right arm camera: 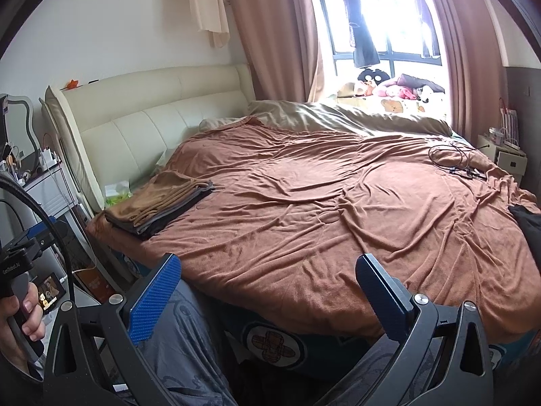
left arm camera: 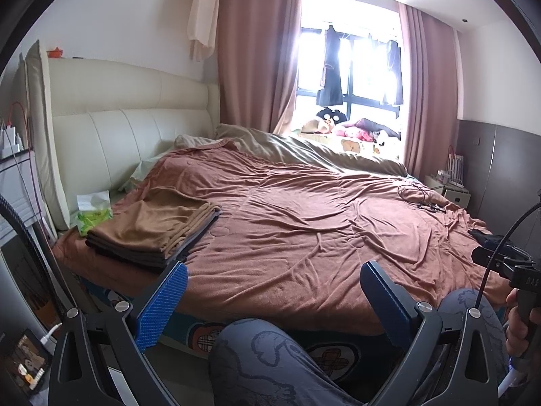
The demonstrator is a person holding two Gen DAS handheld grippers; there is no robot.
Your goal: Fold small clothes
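A stack of folded clothes [left arm camera: 155,226], tan on top and grey below, lies at the near left corner of the bed [right arm camera: 159,203]. A dark garment [right arm camera: 527,223] lies unfolded at the bed's right edge [left arm camera: 487,235]. My left gripper [left arm camera: 274,270] is open over the front edge of the bed, with nothing between its blue pads [left arm camera: 162,304]. My right gripper [right arm camera: 267,264] is open too and holds nothing, level with the same edge. In the left wrist view a hand holds the right gripper's handle [left arm camera: 517,277] at the far right.
A brown blanket [left arm camera: 304,223] covers the bed, with an olive duvet [left arm camera: 304,149] bunched at the far side. A black cable [right arm camera: 453,159] lies at the far right. A green tissue pack [left arm camera: 91,213] sits beside the stack. The person's patterned trouser knees [left arm camera: 270,355] are below the grippers.
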